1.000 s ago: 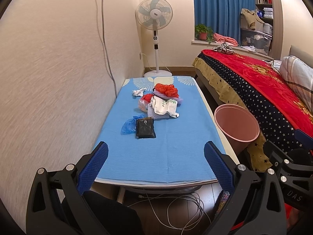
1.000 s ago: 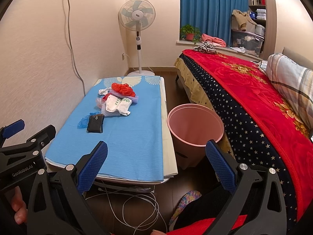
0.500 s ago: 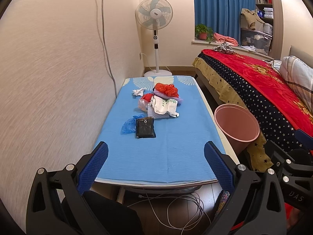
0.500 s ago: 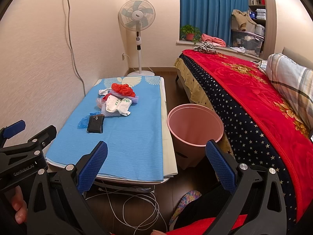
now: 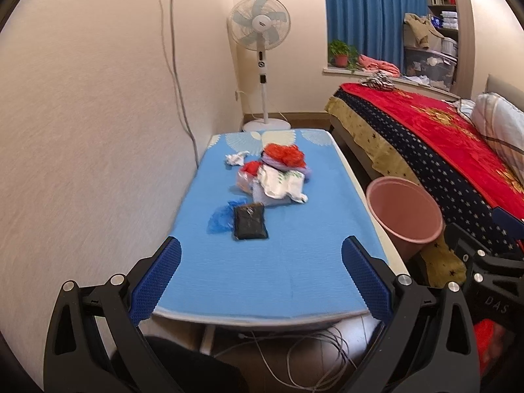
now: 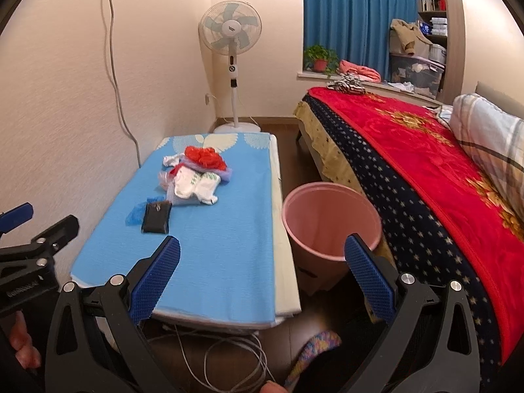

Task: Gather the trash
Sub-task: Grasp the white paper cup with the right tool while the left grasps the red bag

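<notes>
Nothing collected yet
Trash pile (image 5: pixel 275 177) sits far on the table (image 5: pixel 294 271); pink bin (image 6: pixel 330 219) looks empty; left gripper (image 5: pixel 261 281) and right gripper (image 6: pixel 262 278) are spread, holding nothing.

Standing fan (image 5: pixel 260 32) by the wall, blue curtain (image 6: pixel 353 19), red bedspread (image 6: pixel 425 154), potted plant (image 6: pixel 321 57)

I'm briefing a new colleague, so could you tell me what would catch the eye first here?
The heap of crumpled trash at the far middle of the blue-covered table, topped by a red bag. Next, the empty pink bin on the floor between table and bed, and the bright red bedspread at right.
</notes>
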The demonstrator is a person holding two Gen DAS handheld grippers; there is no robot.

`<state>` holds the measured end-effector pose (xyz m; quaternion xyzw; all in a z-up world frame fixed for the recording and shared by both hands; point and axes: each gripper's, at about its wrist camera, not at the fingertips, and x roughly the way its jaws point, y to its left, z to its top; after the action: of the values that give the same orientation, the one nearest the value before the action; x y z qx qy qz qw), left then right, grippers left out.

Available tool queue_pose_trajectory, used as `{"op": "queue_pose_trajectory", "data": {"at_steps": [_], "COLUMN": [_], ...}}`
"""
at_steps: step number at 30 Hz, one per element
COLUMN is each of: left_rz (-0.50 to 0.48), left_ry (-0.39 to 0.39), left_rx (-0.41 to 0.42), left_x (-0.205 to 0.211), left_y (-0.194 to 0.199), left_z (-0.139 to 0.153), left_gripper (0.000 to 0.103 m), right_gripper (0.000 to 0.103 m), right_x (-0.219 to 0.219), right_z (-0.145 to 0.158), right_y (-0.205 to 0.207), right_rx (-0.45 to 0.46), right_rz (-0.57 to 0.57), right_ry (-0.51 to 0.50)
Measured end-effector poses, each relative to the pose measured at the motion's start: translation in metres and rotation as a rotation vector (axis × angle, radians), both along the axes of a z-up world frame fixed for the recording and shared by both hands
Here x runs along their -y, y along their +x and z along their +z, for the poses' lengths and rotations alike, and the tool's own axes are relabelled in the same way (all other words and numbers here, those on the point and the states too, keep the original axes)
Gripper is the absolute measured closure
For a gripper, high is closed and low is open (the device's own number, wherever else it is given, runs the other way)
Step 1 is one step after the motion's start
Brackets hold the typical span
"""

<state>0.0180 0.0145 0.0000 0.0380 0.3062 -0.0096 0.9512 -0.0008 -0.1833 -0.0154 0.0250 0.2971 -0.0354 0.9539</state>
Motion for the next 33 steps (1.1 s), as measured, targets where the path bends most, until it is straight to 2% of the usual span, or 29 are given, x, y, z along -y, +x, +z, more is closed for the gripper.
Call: {"op": "queue_pose_trajectory", "data": {"at_steps": [7,11,14,19,22,25,30,33], "left_rz": [0.058,0.071,0.099,0.130,0.153,0.175,0.212,0.231], "left_ry": [-0.009,-0.054,-0.034,0.045,0.044,0.024,0.016,0.006], "left_rx": [0.013,0.015,-0.008,-0.012,-0.025,-0.036,-0.050,-0.073], "left_x": [-0.033,-0.053,-0.061,-0.064,-0.074,-0.083,-0.094,-0.101], "left_y": [0.045,0.075,0.098,0.129,0.146,0.160,0.178,0.187], "left_z": [0.004,-0.003,-0.011,-0.027,-0.035,-0.042,-0.056,-0.065], "left_gripper": [0.008,0.008,0.008,0.008,0.008,0.008,0.008,0.008], "right_gripper": [0.005,0.005,0.005,0.005,0.006,0.013,0.037,0.039], "right_x": [-0.015,-0.031,-0.046,-0.074,-0.090,-0.105,-0.127,-0.138], "right_z": [-0.006,-0.018,-0.033,-0.069,-0.088,-0.109,-0.137,-0.149], "right_y": [0.061,0.108,0.145,0.204,0.233,0.260,0.289,0.301], "right_rx": [0.025,0.063,0.061,0.042,0.020,-0.017,-0.062,-0.079], "right_rz": [0.008,-0.001,0.024,0.110,0.138,0.165,0.205,0.222], "right_ry": [0.002,-0.018,-0.038,-0.020,-0.013,0.006,0.019,0.033]}}
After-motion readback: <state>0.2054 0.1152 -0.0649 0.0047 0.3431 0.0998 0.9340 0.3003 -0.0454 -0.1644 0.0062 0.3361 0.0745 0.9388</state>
